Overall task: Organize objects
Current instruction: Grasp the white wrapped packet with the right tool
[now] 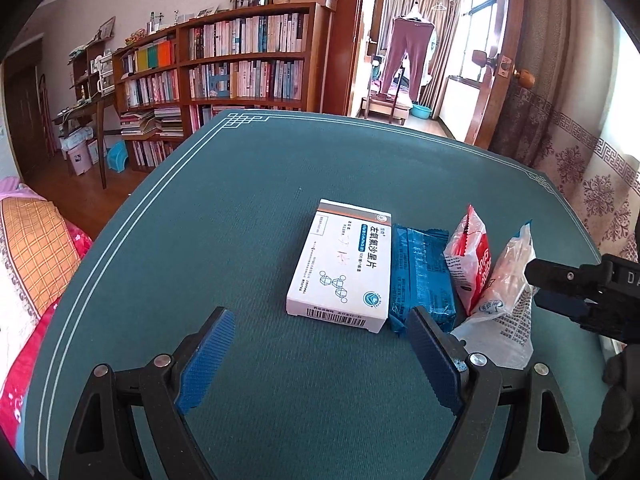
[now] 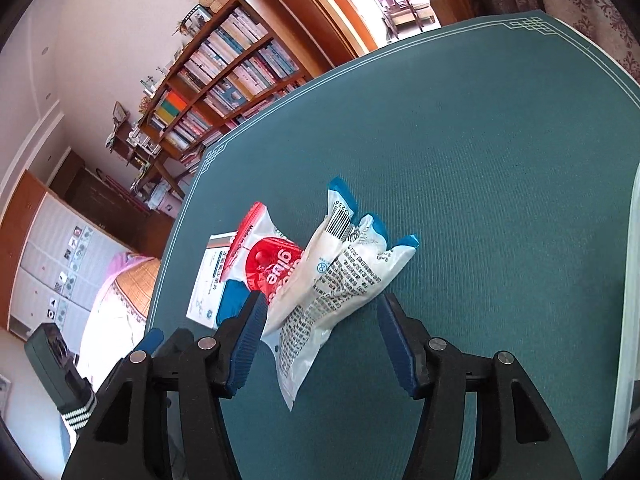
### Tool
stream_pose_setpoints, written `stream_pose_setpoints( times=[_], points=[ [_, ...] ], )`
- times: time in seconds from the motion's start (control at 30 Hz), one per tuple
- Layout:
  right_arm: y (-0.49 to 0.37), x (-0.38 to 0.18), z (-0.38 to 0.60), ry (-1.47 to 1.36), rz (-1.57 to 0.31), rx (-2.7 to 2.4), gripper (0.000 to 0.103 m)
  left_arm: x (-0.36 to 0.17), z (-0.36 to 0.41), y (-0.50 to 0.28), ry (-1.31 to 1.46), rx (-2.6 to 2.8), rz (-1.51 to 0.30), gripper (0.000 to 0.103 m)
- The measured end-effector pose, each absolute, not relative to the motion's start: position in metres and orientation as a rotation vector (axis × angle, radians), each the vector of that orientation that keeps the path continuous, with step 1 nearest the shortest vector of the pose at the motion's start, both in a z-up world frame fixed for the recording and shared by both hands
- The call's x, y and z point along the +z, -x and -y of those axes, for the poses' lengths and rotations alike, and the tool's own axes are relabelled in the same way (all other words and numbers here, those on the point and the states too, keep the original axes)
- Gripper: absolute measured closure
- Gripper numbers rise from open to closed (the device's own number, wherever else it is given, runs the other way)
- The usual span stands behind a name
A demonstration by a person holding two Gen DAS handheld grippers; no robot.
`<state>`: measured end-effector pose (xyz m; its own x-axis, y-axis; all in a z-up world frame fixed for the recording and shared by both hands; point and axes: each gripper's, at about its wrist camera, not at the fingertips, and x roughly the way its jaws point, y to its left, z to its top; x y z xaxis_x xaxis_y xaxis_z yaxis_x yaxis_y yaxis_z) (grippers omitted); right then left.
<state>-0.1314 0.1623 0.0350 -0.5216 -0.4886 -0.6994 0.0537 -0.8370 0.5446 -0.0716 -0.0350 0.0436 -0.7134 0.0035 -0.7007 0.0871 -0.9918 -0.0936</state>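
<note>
Four items lie in a row on the green table mat (image 1: 240, 208): a white medicine box (image 1: 340, 268), a blue foil packet (image 1: 420, 276), a red and white glue packet (image 1: 470, 264) and a white plastic pouch with blue ends (image 1: 508, 296). My left gripper (image 1: 320, 316) is open just in front of the box and blue packet. My right gripper (image 2: 320, 308) is open around the near end of the white pouch (image 2: 340, 280), with the glue packet (image 2: 272, 260) and the box (image 2: 208, 284) to its left. The right gripper also shows at the right edge of the left wrist view (image 1: 536, 284).
A wooden bookshelf (image 1: 224, 64) full of books stands beyond the table's far edge. A bed with a patterned cover (image 1: 28, 264) lies at the left. A doorway (image 1: 408, 52) opens behind the table. A patterned curtain (image 1: 580, 140) hangs at the right.
</note>
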Motion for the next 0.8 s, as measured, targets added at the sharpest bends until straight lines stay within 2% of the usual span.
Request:
stream_pose_setpoints(
  times=[0.13, 0.53, 0.73, 0.8],
  points=[
    [0.143, 0.027, -0.157, -1.341, 0.697, -2.411, 0.042, 0.041, 0.040, 0.073, -1.174, -2.857, -0.207, 0.013],
    [0.154, 0.026, -0.134, -1.339, 0.587, -2.482, 0.029, 0.036, 0.046, 0.073, -1.183, -2.850, -0.236, 0.013],
    [0.149, 0.029, -0.114, -1.329, 0.334, -2.547, 0.029, 0.036, 0.046, 0.071, -1.182, -2.849, -0.239, 0.013],
    [0.145, 0.030, -0.111, -1.316, 0.276, -2.557, 0.032, 0.037, 0.046, 0.070, -1.179, -2.848, -0.242, 0.013]
  ],
)
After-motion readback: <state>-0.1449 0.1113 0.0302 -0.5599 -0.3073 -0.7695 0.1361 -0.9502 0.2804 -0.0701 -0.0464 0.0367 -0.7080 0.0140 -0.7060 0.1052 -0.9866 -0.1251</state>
